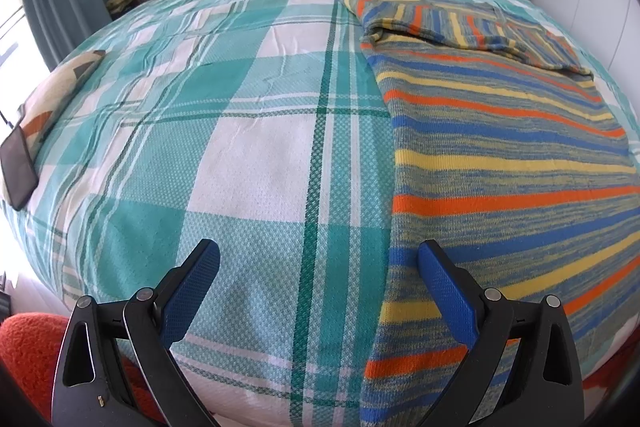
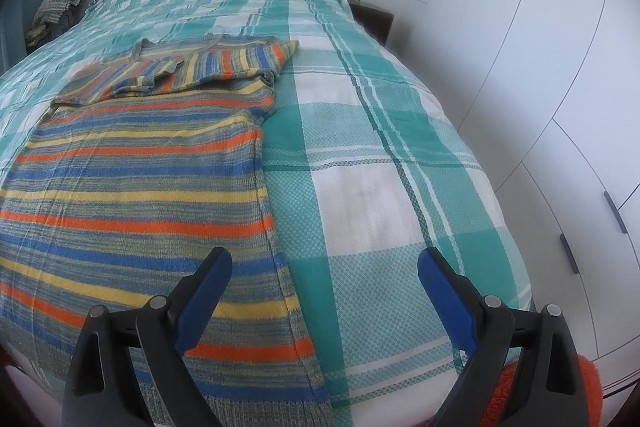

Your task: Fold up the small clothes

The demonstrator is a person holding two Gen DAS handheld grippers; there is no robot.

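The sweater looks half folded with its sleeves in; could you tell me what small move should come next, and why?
Probably lower both tongs onto the near hem corners. The sweater lies flat with its sleeves folded across the chest, and the left tongs and right tongs stand open and empty above its side edges.

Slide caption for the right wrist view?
Open right tongs hover over the striped sweater's side edge, sleeves folded in, on the plaid bedspread.

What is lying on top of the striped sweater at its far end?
The striped sweater has its own sleeves folded in across its upper part, overlapping near the neckline. What the sleeves cover there cannot be seen. Nothing else rests on it; the checked bedspread lies beneath.
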